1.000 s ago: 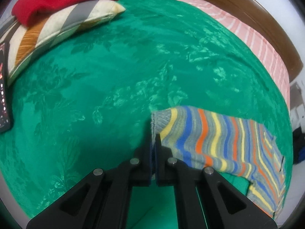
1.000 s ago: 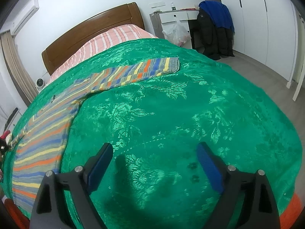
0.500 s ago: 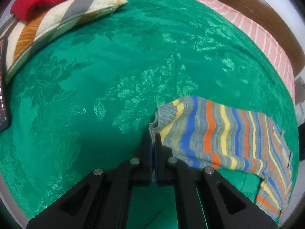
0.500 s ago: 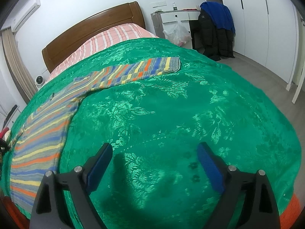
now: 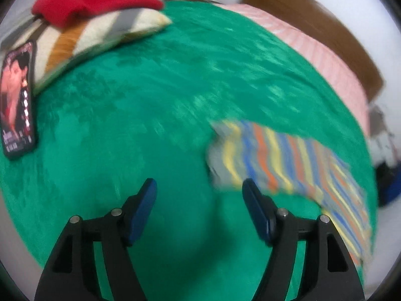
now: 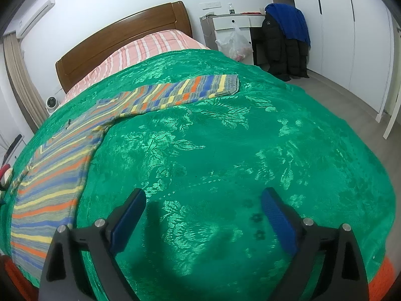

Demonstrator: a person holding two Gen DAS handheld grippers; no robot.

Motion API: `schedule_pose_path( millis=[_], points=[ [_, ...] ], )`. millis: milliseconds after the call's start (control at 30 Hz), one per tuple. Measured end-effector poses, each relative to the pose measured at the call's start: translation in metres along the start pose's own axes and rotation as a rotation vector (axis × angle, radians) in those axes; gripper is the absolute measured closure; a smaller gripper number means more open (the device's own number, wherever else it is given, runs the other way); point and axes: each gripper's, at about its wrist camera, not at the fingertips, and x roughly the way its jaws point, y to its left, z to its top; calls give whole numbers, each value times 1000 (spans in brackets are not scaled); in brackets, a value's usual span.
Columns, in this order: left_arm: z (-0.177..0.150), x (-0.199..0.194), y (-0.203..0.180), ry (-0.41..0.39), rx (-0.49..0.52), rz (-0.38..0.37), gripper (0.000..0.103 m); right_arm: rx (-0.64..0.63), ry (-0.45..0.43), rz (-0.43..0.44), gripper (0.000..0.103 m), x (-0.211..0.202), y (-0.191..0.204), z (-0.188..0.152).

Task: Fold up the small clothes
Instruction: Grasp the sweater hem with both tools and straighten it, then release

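The left gripper [image 5: 199,190] has just been opening; its jaws stand spread with nothing between them, the striped sweater [image 5: 288,165] cuff lying just beside the right finger. The right gripper [image 6: 203,202] is spread over bare green bedspread [image 6: 225,150]. The knitted sweater lies flat on the glossy, leaf-patterned spread, 1 sleeve extended toward the headboard [image 6: 120,37]. Nearby: a striped pillow [image 5: 95,35] carrying a red garment [image 5: 87,2], a phone [image 5: 17,100] beside it, and a coat-draped chair [image 6: 285,37]; the left view is blurred
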Motion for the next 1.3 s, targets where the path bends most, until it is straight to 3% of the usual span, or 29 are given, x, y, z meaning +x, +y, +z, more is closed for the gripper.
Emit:
schedule_pose_path(
  millis=[133, 200, 367, 467, 567, 633, 667, 700, 733, 800, 1000, 1167, 1300],
  points=[
    [-53, -23, -24, 116, 115, -192, 21, 15, -7, 34, 11, -12, 2, 9],
    [-90, -31, -45, 180, 215, -270, 18, -11, 23, 127, 11, -23, 13, 18],
    [-166, -26, -81, 302, 358, -309, 18, -175, 279, 461, 11, -32, 73, 13],
    [-197, -19, -100, 339, 437, -299, 18, -255, 398, 538, 11, -29, 99, -6],
    [-220, -17, -108, 335, 502, -230, 20, -344, 476, 535, 11, -22, 115, -27],
    [-228, -16, -113, 332, 519, -199, 29, -369, 510, 511, 16, -17, 119, -37],
    [-232, -15, -114, 334, 534, -179, 49, -361, 525, 513, 26, -15, 118, -41],
    [-237, -15, -115, 339, 553, -156, 82, -340, 546, 528, 42, -13, 116, -44],
    [-241, -13, -116, 356, 560, -150, 100, -327, 571, 532, 52, -8, 116, -45],
    [-245, -14, -112, 379, 527, -160, 101, -338, 601, 475, 97, -2, 118, -51],
    [-250, -16, -102, 412, 518, -114, 103, -368, 636, 403, 98, -9, 115, -48],
    [-248, -9, -106, 403, 502, -94, 102, -317, 634, 377, 98, 11, 108, -56],
    [-251, -26, -119, 348, 542, -99, 91, -311, 599, 377, 97, 5, 111, -60]
  ],
)
